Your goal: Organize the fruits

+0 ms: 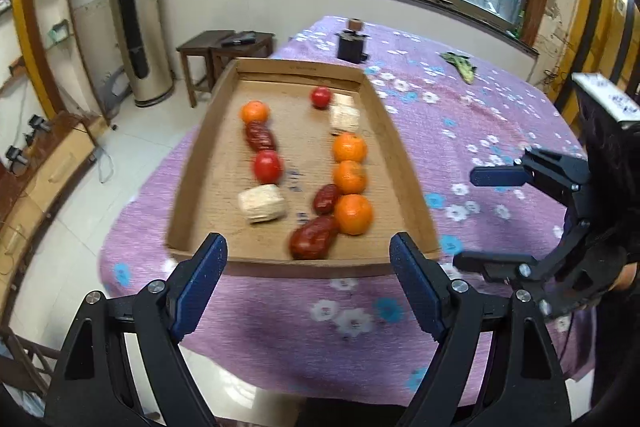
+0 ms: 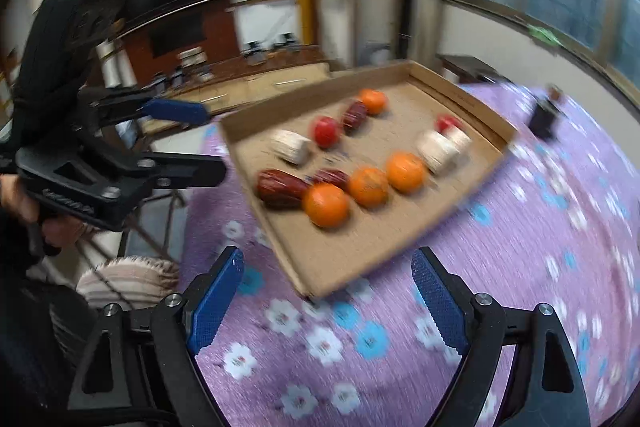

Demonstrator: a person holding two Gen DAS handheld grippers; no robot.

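In the middle of the left wrist view, a shallow cardboard tray lies on a counter covered in a purple flowered cloth, and all the fruit is inside it. Three oranges run in a column at the right of the tray, which looks like sorting by kind already begun; a fourth orange sits apart at upper left. Two red tomato-like fruits and three dark red dates are still mixed among pale ribbed blocks, whose nature I cannot make out through the blur.

The left tool hangs at the bottom of the frame with its blue pads spread and nothing between them, short of the tray's near edge. The right tool is likewise spread wide and empty over the cloth, presumably poised for a first pick.

A faint printed line on the tray's far wall is too small to read.
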